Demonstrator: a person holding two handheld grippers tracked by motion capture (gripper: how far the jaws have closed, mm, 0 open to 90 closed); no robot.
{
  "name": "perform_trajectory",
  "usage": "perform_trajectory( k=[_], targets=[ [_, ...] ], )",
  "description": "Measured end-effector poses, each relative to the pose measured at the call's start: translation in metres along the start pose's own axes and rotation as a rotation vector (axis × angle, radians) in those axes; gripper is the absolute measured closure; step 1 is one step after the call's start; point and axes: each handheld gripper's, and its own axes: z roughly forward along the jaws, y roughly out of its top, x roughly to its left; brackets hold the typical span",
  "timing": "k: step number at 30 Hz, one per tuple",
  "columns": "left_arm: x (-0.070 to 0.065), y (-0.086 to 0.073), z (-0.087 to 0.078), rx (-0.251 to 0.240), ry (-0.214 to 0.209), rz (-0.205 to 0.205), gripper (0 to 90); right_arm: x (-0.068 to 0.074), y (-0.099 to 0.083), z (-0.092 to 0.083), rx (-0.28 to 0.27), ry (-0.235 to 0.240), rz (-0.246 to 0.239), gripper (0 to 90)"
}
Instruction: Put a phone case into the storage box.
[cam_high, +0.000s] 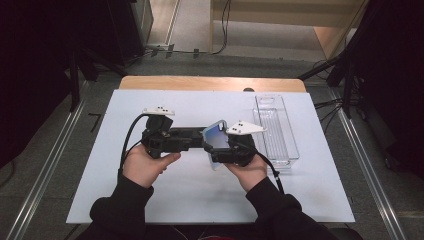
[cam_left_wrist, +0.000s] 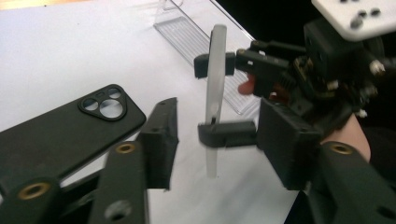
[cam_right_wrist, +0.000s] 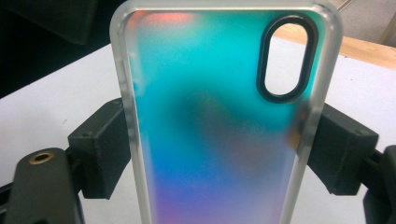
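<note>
An iridescent blue-green phone case with a frosted rim stands upright, and my right gripper is shut on it, one pad on each long edge. From above, the case sits mid-table in front of the right gripper. In the left gripper view the case shows edge-on between the wide-apart jaws of my left gripper, which stand open and do not touch it. A black phone case with round camera holes lies flat beside the left jaw. The left gripper points right, toward the right one.
A clear plastic tray lies on the white mat to the right of the right hand, also seen as the clear tray behind the case. The wooden table edge runs along the far side. Cables trail from both grippers.
</note>
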Motion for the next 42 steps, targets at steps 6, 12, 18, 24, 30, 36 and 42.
perform_trajectory(
  k=[6,12,18,24,30,36,42],
  targets=[
    [0.007,-0.006,-0.003,0.014,-0.042,0.061,38.4,-0.020,0.007,-0.011,-0.007,0.049,0.008,15.1],
    [0.016,-0.020,0.000,0.019,-0.086,0.140,34.3,-0.032,0.017,-0.023,0.005,0.140,-0.039,15.1],
    [0.031,-0.038,0.004,0.033,-0.114,0.143,34.3,-0.041,0.026,-0.038,0.005,0.220,-0.087,15.1],
    [0.040,-0.059,0.007,0.060,-0.135,0.172,34.3,-0.050,0.033,-0.050,0.009,0.283,-0.071,15.0],
    [0.047,-0.081,0.007,0.081,-0.124,0.199,34.2,-0.057,0.039,-0.061,-0.002,0.310,-0.080,15.0],
    [0.055,-0.096,0.003,0.057,-0.109,0.188,30.7,-0.065,0.044,-0.072,-0.012,0.316,-0.075,15.0],
    [0.059,-0.106,0.001,0.056,-0.078,0.159,30.7,-0.078,0.049,-0.082,-0.018,0.239,-0.046,15.0]
  ],
)
